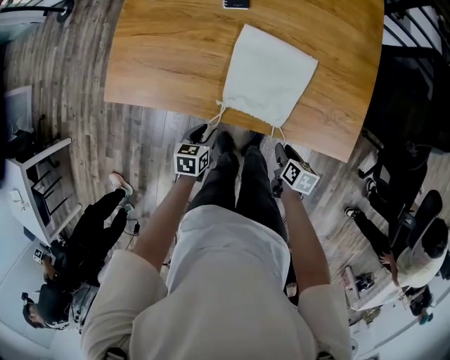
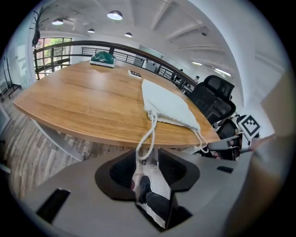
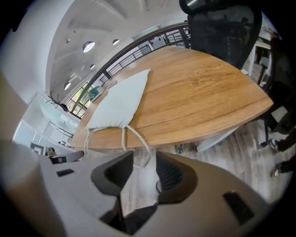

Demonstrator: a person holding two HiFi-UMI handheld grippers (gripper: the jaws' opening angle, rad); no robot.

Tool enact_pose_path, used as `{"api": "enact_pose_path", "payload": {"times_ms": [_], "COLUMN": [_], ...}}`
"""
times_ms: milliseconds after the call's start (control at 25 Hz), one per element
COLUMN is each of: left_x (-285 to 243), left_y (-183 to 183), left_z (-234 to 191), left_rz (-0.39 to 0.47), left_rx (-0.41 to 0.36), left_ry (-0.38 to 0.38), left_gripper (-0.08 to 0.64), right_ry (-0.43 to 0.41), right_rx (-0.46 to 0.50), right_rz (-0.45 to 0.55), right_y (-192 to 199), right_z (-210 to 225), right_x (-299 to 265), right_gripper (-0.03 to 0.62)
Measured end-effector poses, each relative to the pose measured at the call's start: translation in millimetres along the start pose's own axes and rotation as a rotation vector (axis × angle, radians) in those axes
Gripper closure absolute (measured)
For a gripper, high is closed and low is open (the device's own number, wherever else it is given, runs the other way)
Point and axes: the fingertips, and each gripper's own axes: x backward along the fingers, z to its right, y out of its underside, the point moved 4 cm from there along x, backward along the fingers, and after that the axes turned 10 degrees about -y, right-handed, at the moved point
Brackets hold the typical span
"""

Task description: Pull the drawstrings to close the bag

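Note:
A white cloth drawstring bag (image 1: 271,74) lies on the wooden table (image 1: 162,49), its gathered mouth at the near edge. One white cord loop hangs off each corner of the mouth. My left gripper (image 1: 204,131) sits just below the table edge, open, with the left cord (image 2: 150,134) hanging loosely between its jaws (image 2: 148,159); the pads do not press on it. My right gripper (image 1: 285,149) is open too, and the right cord (image 3: 138,141) dangles into the gap between its jaws (image 3: 144,169). The bag (image 2: 169,106) (image 3: 119,102) lies flat.
A dark phone (image 1: 235,3) and a green object (image 2: 102,58) lie at the table's far side. A black office chair (image 3: 222,28) stands to the right. People sit on the floor at left (image 1: 91,232) and right (image 1: 415,260). My legs are under the table edge.

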Motion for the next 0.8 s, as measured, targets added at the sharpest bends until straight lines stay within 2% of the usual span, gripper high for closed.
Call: {"api": "enact_pose_path", "payload": {"times_ms": [160,400,520,680,800], "left_x": [-9,-15,-15,-26,-34], "left_y": [-2,2,5,0,0], "left_z": [-1,-10,-13,-11,-6], "left_rz": [-0.010,-0.035,-0.030,-0.030,-0.048], "left_rx": [0.030,0.143,0.161,0.161,0.165], "left_ry": [0.013,0.011,0.025,0.082,0.156], "left_gripper": [0.409,0.399,0.397,0.397,0.400], "right_ry": [-0.016,-0.012,-0.019,-0.050,-0.065], "right_rx": [-0.059,-0.079,-0.087,-0.117,-0.142], "right_rz": [-0.001,-0.019,-0.013,-0.014,-0.012], "right_y": [3,6,4,3,2], "right_z": [2,4,4,3,2], "right_x": [-11,-19,-20,-26,-29], "right_gripper": [0.454,0.454,0.454,0.454,0.456]}}
